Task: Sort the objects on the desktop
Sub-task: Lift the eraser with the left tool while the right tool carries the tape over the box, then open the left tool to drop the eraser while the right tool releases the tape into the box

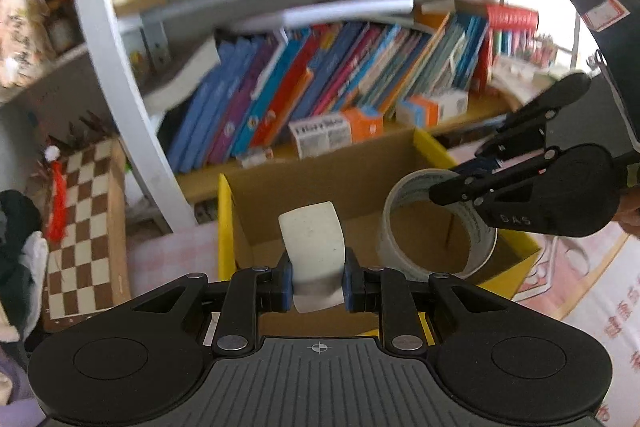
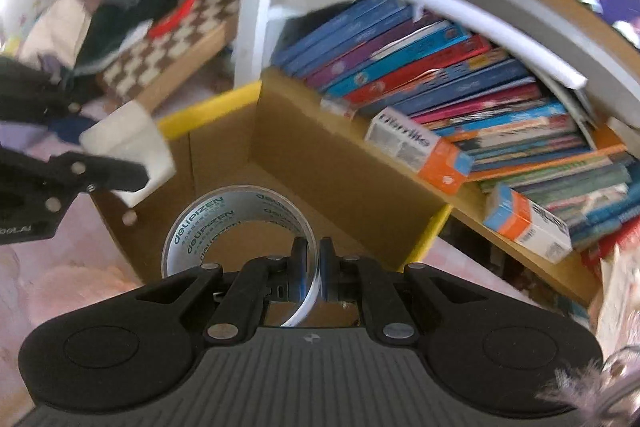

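- A brown-and-cream chessboard (image 1: 86, 227) leans at the far left of the left wrist view, beside the white post (image 1: 116, 67) of the bookshelf.
- The left gripper (image 1: 316, 285) is clamped on a white eraser (image 1: 314, 247); its blue pads press both sides of the block, which sticks up and forward over the near edge of the box.
- The cardboard box (image 1: 320, 171) with yellow-edged flaps stands open on the pink desk cover (image 1: 168, 251), just in front of the lowest shelf.
- Leaning books (image 1: 304, 91) fill that shelf, with small orange-and-white cartons (image 1: 336, 135) lying before them.
- The right gripper (image 2: 314, 267) is closed tight on the wall of a roll of clear tape (image 2: 224, 215), one finger inside the ring and one outside.
- In the left wrist view the tape roll hangs over the right part of the box, level with its rim.
- In the right wrist view the eraser shows to the left of the tape, above the box's left wall.
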Motion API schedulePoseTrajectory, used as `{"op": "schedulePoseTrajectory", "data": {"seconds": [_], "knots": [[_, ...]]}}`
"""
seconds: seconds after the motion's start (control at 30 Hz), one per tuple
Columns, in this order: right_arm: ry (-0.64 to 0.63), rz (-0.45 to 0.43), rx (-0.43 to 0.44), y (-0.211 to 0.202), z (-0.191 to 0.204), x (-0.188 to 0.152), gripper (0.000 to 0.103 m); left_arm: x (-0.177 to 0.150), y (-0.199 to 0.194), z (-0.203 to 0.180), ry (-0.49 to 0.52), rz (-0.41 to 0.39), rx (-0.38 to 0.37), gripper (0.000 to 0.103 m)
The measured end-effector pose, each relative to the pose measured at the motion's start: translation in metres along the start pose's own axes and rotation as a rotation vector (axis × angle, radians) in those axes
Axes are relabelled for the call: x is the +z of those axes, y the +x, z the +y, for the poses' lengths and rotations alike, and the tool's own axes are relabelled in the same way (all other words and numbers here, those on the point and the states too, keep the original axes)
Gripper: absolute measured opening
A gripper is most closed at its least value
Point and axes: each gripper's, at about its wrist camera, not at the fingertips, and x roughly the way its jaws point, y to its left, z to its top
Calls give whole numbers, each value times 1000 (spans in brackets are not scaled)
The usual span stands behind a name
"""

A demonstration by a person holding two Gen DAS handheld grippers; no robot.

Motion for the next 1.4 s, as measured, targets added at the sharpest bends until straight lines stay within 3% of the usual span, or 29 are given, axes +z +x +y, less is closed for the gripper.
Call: {"op": "schedulePoseTrajectory", "data": {"seconds": [0.57, 1.03, 1.17, 1.27, 1.3, 1.33, 1.4], "knots": [[-309, 206, 106, 99, 0, 8, 7, 2, 93, 1, 15, 240, -32, 21], [-303, 264, 169, 112, -4, 8, 7, -4, 112, -3, 17, 331, -74, 24], [-295, 256, 180, 110, -6, 8, 16, -3, 110, -3, 21, 332, -80, 26], [-291, 243, 183, 107, -6, 9, 34, -1, 104, -4, 28, 311, -75, 33], [-289, 237, 183, 105, -6, 10, 39, 0, 101, -5, 31, 303, -73, 41], [-286, 231, 184, 103, -7, 10, 40, 1, 99, -5, 34, 294, -71, 50], [-279, 222, 184, 100, -9, 11, 40, 3, 93, -6, 41, 273, -67, 59]]}}
